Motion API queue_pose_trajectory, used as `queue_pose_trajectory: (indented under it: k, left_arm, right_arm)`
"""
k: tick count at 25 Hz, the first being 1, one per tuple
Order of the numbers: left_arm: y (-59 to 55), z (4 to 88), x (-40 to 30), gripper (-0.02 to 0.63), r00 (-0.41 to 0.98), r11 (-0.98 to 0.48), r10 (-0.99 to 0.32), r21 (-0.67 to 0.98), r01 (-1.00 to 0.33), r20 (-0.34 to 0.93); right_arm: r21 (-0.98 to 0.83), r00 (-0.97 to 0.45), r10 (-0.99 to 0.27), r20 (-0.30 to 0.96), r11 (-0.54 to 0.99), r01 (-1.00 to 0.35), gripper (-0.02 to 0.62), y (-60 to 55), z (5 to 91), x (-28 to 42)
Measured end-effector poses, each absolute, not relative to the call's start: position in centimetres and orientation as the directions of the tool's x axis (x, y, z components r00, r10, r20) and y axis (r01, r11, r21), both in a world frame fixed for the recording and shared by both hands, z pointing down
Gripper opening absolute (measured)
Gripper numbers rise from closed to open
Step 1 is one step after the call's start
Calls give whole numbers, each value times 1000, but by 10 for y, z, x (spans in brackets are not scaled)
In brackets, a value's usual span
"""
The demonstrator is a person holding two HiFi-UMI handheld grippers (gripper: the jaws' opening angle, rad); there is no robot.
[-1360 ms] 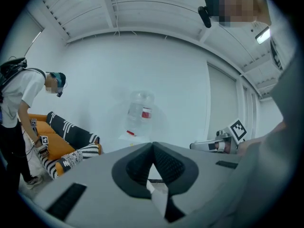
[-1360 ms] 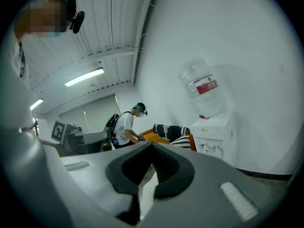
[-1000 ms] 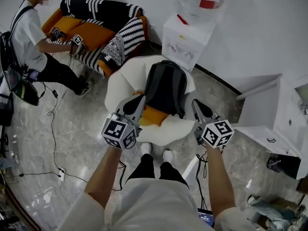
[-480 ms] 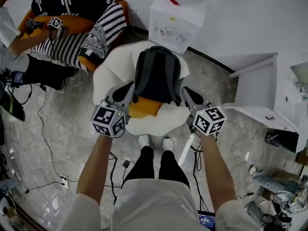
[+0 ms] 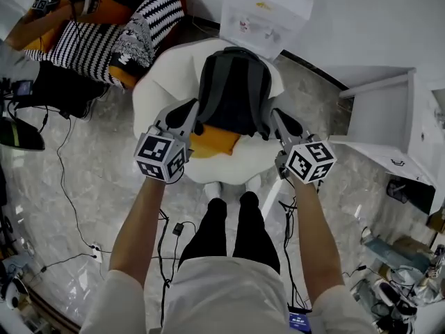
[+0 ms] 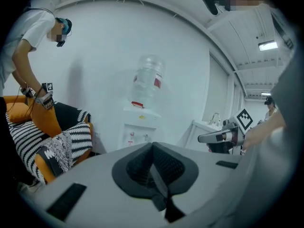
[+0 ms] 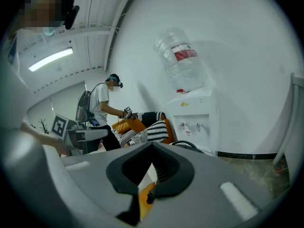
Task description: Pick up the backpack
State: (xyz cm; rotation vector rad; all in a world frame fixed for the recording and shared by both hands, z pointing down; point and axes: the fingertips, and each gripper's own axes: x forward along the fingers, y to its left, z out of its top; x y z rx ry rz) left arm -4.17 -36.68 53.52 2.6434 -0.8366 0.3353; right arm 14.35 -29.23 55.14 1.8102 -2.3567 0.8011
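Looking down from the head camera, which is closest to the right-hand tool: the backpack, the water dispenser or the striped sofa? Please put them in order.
From the right tool:
1. Backpack, just to its left, on the white chair.
2. Water dispenser, beyond the chair, at the top.
3. Striped sofa, far off at the upper left.

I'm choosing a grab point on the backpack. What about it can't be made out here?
Backpack underside: head view, hidden by its own body.
Backpack in the left gripper view: blocked by the left tool itself.
Orange cushion: head view, mostly covered by the backpack.
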Motion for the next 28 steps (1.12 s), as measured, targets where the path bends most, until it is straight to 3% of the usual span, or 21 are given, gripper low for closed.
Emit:
queue_pose_trajectory:
  k: [18, 22, 28]
  left_arm:
    - [-420, 645, 15, -2, 723, -706, -518, 248, -663, 457]
    - [-430, 666, 18, 15, 698, -685, -535, 239, -688, 476]
    - [-444, 707, 32, 91, 671, -671, -523, 231, -704, 526]
  right_arm:
    - [-333, -339, -824, 455, 196, -923, 2, -353, 661, 177]
    - [-339, -331, -824, 460, 182, -923, 2, -365, 678, 187]
    - [-334, -330, -817, 474, 180, -925, 3, -381, 704, 204]
